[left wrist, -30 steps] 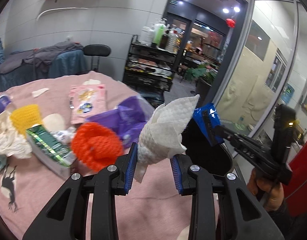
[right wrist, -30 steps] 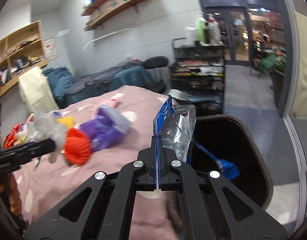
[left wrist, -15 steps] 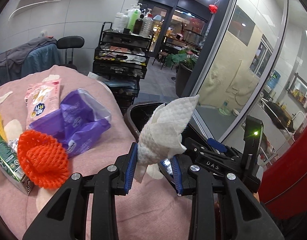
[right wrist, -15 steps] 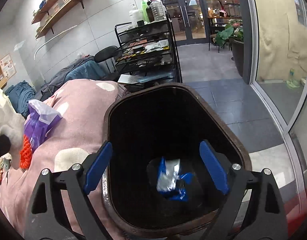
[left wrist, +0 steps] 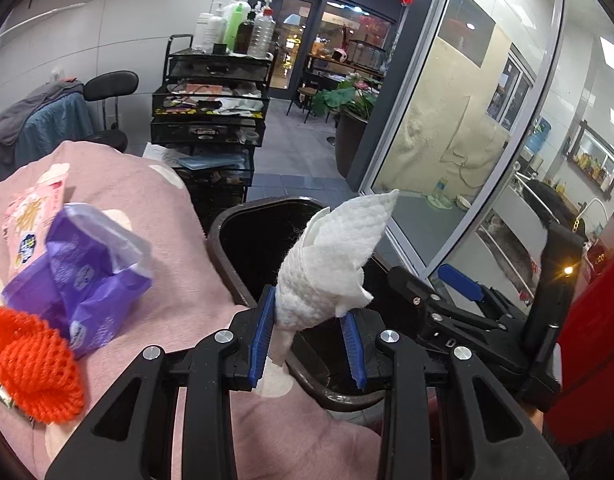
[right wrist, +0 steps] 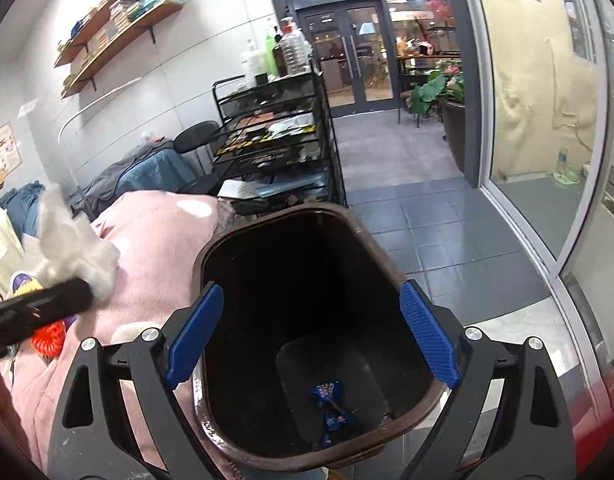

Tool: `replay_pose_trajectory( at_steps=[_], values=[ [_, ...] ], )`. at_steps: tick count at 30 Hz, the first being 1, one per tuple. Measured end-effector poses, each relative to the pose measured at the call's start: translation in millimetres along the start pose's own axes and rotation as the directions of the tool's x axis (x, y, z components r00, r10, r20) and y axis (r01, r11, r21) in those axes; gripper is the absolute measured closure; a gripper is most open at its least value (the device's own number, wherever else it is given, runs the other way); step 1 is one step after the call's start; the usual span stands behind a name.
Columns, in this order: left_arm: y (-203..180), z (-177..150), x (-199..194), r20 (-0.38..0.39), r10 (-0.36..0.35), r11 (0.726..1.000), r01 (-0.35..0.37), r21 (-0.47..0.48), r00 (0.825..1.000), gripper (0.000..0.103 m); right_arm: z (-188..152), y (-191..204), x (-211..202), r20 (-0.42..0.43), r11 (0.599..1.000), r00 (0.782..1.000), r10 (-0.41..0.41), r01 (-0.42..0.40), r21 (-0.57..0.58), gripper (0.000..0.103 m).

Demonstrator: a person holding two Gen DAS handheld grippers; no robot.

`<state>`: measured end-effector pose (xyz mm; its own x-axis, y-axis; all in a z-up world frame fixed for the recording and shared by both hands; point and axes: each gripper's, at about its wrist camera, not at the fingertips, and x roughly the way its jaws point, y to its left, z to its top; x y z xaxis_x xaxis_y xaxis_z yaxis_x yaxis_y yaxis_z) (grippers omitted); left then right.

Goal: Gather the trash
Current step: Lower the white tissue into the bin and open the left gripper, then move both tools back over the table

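My left gripper (left wrist: 307, 320) is shut on a crumpled white paper towel (left wrist: 335, 256), held upright over the near rim of the dark brown trash bin (left wrist: 223, 248). In the right wrist view that towel (right wrist: 75, 248) shows at the left, beside the bin's rim (right wrist: 267, 220). My right gripper (right wrist: 311, 332) stands wide open above the bin's mouth with nothing between its pads. A blue snack wrapper (right wrist: 331, 404) lies on the bin's bottom. From the left wrist view the right gripper (left wrist: 435, 292) sits just right of the towel.
A purple plastic bag (left wrist: 83, 264), an orange foam net (left wrist: 31, 360) and a pink packet (left wrist: 31, 216) lie on the pink-covered table (left wrist: 167, 200) left of the bin. A black wire cart (left wrist: 211, 120) with bottles stands behind. A glass wall (left wrist: 467, 140) runs along the right.
My right gripper opened and the blue wrapper dropped into the bin. My left gripper carried the paper towel rightward from over the table to the bin's edge.
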<state>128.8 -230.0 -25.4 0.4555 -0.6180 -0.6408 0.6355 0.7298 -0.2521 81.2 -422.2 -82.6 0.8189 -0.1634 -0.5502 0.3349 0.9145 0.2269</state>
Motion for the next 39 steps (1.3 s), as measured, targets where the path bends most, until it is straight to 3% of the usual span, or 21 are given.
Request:
replay_pose_trajectory(
  at_steps=[18, 20, 25, 30, 39],
  values=[
    [-11.5, -3.1, 59.4, -0.155, 0.013, 1.0, -0.01, 0.024, 0.988, 0.069, 17.5, -30.8, -14.5, 0.049, 0.996, 0.997, -0.058, 0.054, 0.074, 0.01],
    [-10.9, -3.7, 63.7, -0.169, 0.017, 1.0, -0.014, 0.022, 0.986, 0.064, 17.2, -31.3, -14.7, 0.047, 0.995, 0.997, -0.06, 0.056, 0.076, 0.01],
    [-9.0, -4.4, 61.4, -0.161, 0.024, 1.0, -0.022, 0.011, 0.987, 0.021, 17.3, -32.7, -15.3, 0.048, 0.995, 0.997, -0.063, 0.059, 0.079, 0.009],
    [-14.4, -3.9, 50.5, -0.115, 0.045, 0.998, -0.039, 0.053, 0.992, 0.011, 17.5, -34.7, -15.2, 0.046, 0.994, 0.997, -0.068, 0.063, 0.089, 0.007],
    [-17.3, -2.1, 20.0, -0.039, 0.065, 0.995, -0.062, 0.077, 0.997, 0.006, 16.7, -32.8, -13.6, 0.032, 0.994, 0.998, -0.05, 0.047, 0.101, 0.006]
  ],
)
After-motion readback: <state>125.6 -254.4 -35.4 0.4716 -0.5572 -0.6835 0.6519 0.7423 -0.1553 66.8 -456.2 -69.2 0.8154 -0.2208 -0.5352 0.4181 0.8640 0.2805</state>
